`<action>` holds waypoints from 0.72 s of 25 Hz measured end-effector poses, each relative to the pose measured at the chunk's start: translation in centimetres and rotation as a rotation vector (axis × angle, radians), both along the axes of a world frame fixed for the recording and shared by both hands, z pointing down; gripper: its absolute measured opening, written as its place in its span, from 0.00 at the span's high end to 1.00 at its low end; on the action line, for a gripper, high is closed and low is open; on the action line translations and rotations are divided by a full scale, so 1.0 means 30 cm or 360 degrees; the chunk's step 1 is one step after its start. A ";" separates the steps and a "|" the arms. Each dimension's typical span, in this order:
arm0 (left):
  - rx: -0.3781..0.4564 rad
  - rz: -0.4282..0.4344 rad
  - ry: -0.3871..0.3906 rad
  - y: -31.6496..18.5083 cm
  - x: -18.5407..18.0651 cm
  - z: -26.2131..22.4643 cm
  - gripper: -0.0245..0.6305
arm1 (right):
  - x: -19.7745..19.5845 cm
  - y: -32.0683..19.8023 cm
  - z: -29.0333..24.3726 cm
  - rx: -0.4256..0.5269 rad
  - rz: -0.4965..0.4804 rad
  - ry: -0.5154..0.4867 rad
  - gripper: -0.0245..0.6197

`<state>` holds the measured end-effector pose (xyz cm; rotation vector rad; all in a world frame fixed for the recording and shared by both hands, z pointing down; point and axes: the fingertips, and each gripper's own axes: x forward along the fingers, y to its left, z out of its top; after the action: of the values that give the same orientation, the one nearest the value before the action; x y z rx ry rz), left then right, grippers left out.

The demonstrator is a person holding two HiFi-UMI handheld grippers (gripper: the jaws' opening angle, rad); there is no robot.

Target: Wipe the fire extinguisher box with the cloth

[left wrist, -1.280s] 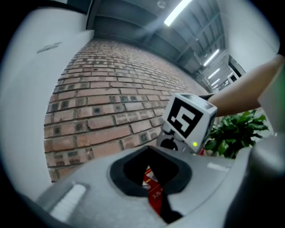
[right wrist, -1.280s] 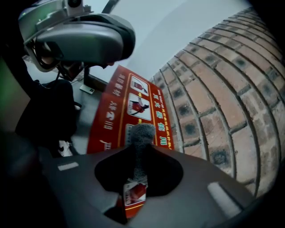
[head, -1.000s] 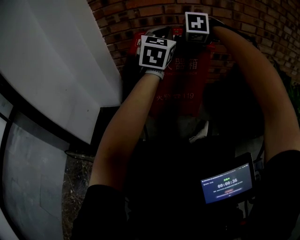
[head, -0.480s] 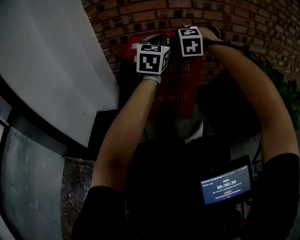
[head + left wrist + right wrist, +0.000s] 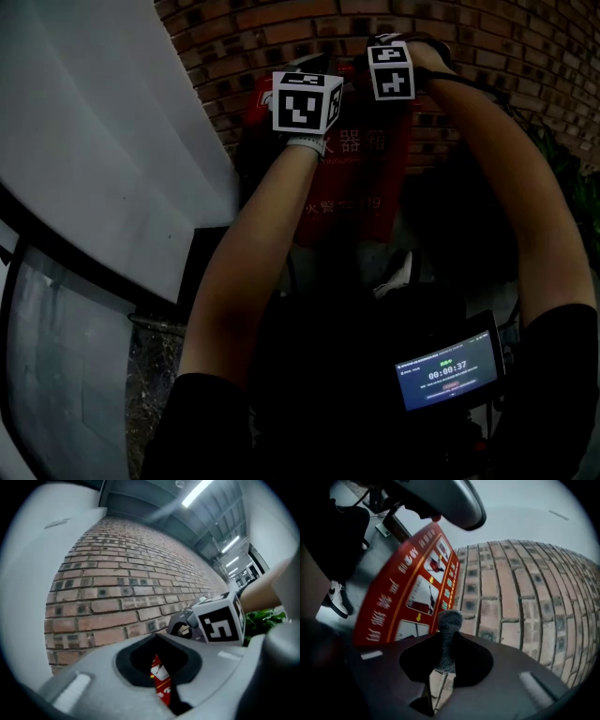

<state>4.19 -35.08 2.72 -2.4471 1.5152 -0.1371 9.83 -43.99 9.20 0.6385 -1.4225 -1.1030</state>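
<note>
Against the red-brown brick wall (image 5: 281, 37), in the head view, I see the tall red metal fire extinguisher box (image 5: 361, 178) set upright with pale lettering down its front. Both arms reach up to its top edge: the left gripper (image 5: 306, 98) is at the top left corner, and the right gripper (image 5: 393, 68) is just beside it, toward the top right. Through the left gripper view the jaws stand narrow, all but together, and nothing is held. Only a sliver of the red box shows through the slit, and I cannot tell whether they touch it. Through the right gripper view the jaws are clamped on a fold of the grey fuzzy cloth (image 5: 449, 632). A small tuft stands proud of the tips, near the box's printed panel where it meets the wall. I judge the cloth light, soft and limp, so it wants a firm pinch at the bunched fold, with enough left free to drag flat. The box looks stiff, smooth and probably slick. It needs no lifting, and if it must be steadied, I would press at the top corner or edge.
</note>
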 end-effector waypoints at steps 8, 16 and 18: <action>-0.0007 0.0055 -0.0111 -0.134 0.044 -0.050 0.96 | 0.087 -0.231 0.055 -0.0074 0.0077 0.0029 0.88; 0.0041 0.0143 -0.0239 -0.114 0.133 -0.047 0.96 | 0.078 -0.227 0.094 -0.0214 0.0045 -0.0111 0.88; 0.0028 0.0145 -0.0229 -0.097 0.137 -0.035 0.96 | 0.073 -0.190 0.095 -0.0235 0.0010 -0.0092 0.88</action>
<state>8.30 -38.00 1.67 -2.4301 1.3373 -0.2749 12.03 -49.70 12.05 0.5729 -1.5351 -0.9713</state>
